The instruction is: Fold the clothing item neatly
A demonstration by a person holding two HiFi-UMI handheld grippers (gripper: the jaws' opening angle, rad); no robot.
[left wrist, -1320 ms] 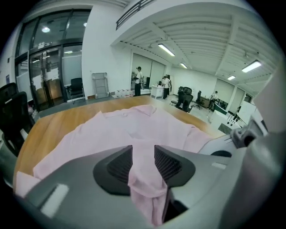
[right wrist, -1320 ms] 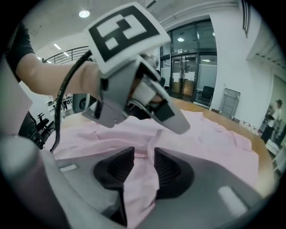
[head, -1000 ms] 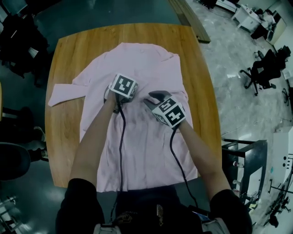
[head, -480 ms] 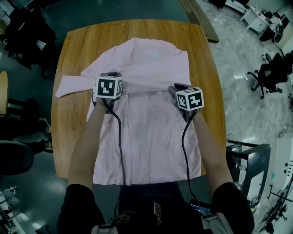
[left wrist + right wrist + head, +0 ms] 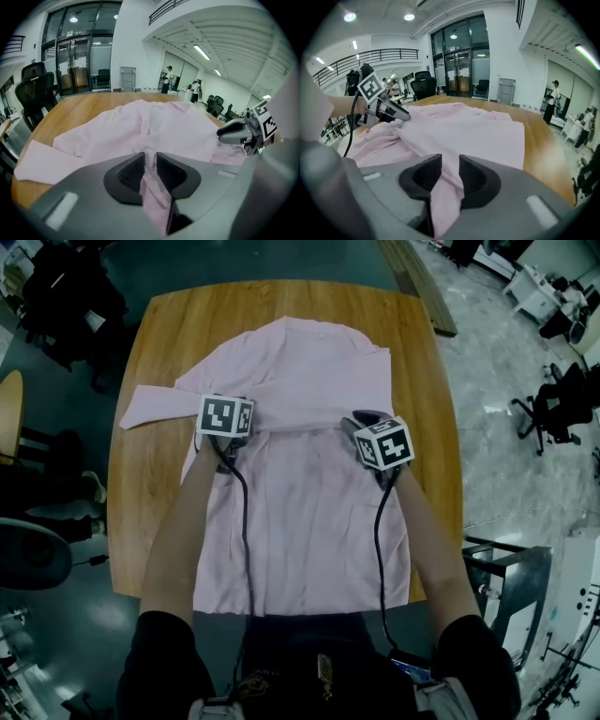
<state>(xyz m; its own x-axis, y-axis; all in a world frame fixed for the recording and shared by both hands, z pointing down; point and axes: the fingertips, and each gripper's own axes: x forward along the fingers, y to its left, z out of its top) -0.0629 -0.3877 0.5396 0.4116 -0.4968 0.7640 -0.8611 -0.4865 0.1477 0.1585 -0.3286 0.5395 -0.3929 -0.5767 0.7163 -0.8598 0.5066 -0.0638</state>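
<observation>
A pale pink shirt [image 5: 309, 493] lies spread on the wooden table [image 5: 150, 502], collar at the far end, one sleeve [image 5: 155, 407] sticking out to the left. My left gripper [image 5: 228, 409] is over the shirt's left side. In the left gripper view a strip of the shirt [image 5: 159, 126] runs between its pads, and the left gripper [image 5: 150, 161] pinches it; its jaws have just been opening a little. My right gripper [image 5: 356, 420] is at the shirt's right side. The right gripper [image 5: 446, 171] is shut on a pleat of the shirt [image 5: 464, 126]. A raised fold runs across between them.
Bare table edges [image 5: 427, 381] flank the shirt. Office chairs [image 5: 553, 390] stand on the floor to the right, a metal frame [image 5: 506, 568] at lower right, a round stool [image 5: 33, 554] at the left. A black chair [image 5: 37, 89] stands beyond the table's far side.
Both grippers have moved apart from the shirt's middle, the left one leftwards and the right one rightwards. Each has pinched up cloth, and a fold now stretches across the shirt between them.
</observation>
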